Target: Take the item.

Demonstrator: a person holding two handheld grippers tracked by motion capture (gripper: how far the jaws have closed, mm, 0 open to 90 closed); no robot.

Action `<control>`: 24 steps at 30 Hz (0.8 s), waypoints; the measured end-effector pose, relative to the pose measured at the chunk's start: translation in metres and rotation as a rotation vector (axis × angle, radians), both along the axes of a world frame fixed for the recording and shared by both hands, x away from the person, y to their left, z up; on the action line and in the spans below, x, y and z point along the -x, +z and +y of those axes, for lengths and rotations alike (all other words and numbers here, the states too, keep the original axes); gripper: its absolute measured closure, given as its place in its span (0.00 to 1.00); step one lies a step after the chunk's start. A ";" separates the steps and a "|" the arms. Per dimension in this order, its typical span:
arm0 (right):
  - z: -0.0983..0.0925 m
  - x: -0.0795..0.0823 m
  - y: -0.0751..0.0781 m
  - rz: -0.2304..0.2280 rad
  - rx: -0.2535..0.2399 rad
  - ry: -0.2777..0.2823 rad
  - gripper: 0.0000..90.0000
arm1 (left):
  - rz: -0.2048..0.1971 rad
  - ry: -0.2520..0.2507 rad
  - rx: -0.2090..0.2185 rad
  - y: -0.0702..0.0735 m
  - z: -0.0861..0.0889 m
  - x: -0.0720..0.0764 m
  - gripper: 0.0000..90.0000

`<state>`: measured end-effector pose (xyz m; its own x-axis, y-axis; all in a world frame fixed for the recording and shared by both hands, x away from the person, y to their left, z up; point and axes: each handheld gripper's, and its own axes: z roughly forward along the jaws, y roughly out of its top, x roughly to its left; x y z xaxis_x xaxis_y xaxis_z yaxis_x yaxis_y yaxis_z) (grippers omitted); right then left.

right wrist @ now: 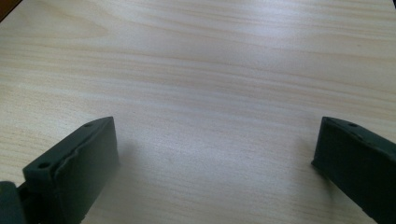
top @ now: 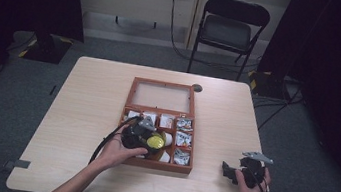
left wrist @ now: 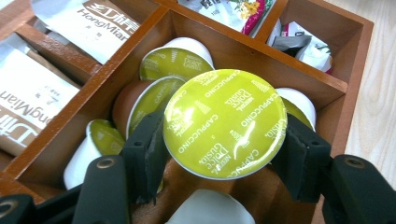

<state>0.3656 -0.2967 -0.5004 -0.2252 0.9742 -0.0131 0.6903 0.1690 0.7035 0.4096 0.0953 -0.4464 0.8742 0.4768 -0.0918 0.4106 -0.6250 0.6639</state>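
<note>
We hold the left gripper (left wrist: 224, 154) over the wooden box (top: 131, 101) at the middle of the table (top: 88, 94). Its two black jaws pinch a coffee capsule (left wrist: 225, 123) by the rim, one jaw on each side, so the green foil lid faces the camera and reads "Cappuccino". The capsule sits just above the box's near compartment, where more capsules (left wrist: 173, 63) of the same kind lie tipped on their sides, some touching each other. In the high view the capsule (top: 155, 142) shows as a yellow-green disc at the gripper's tip, inside the front of the box.

The neighbouring compartments hold paper sachets (left wrist: 88, 23) and foil packets (left wrist: 306, 46); what the packets contain we cannot tell from here. The box's glass lid (top: 162, 96) lies open toward the far side.

Our right gripper (top: 236, 173) is well apart from the box, near the table's right front corner. Its jaws stand spread wide over bare wood, with nothing between them.
</note>
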 end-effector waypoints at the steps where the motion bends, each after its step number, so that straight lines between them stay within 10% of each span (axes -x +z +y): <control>1: 0.000 0.000 0.000 0.001 0.000 -0.001 0.00 | -0.003 0.001 0.007 0.000 0.000 0.001 0.44; 24: 0.000 0.000 0.000 0.002 -0.001 -0.002 0.00 | -0.026 0.004 0.077 0.014 0.005 0.007 0.44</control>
